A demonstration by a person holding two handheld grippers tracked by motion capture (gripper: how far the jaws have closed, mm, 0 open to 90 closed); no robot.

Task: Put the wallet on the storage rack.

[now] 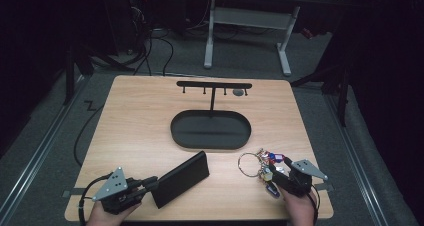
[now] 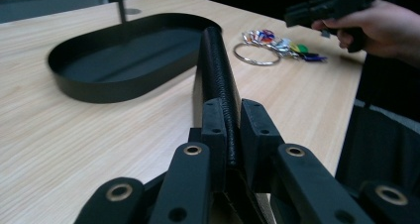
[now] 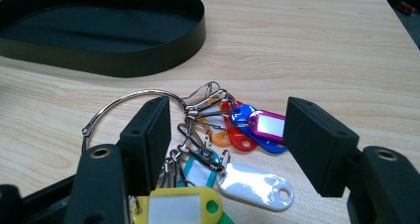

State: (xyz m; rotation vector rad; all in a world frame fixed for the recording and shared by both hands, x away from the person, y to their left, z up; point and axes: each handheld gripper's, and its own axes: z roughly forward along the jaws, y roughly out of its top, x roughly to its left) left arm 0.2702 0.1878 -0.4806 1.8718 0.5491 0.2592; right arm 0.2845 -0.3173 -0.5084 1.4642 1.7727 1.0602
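Tabletop: pale wood grain, square, lit against a dark room.

Tray: black, oval, low wall, near the middle of the tabletop; a thin post rises from its far side to a crossbar with small pegs.

Wallet: black, flat, long rectangle with a pebbled leather-like grain, at the near left of the tabletop, just short of the tray. Left gripper: fingers pinching the wallet's near edge.

Bunch of keys: near right. Large silver ring, clips, plastic tags in blue, red, purple, white, yellow. Right gripper: fingers spread either side of the tags, not pressing them.
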